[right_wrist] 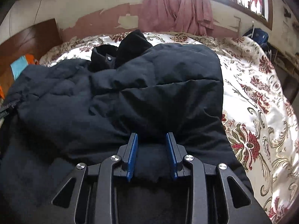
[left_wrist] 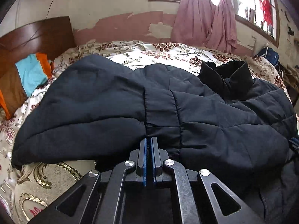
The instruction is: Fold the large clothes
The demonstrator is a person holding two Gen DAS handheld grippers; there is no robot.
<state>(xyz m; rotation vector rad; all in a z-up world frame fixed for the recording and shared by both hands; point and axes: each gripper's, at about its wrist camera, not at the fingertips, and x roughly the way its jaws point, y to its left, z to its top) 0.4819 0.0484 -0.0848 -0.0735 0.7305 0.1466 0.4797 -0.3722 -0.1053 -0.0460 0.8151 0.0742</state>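
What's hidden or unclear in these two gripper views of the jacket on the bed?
- Left wrist view: whether the shut left gripper pinches the black jacket; dark fabric hides it.
- Right wrist view: jacket's near hem, behind the right gripper.
- Both views: outdoors, overexposed.

My right gripper [right_wrist: 151,137] points down at the black padded jacket [right_wrist: 130,93], its 2 blue fingers [right_wrist: 133,149] apart with a puffy fold of fabric bulging between them. The jacket's collar [right_wrist: 129,46] lies at the far end. The floral bedspread [right_wrist: 252,102] shows on the right.
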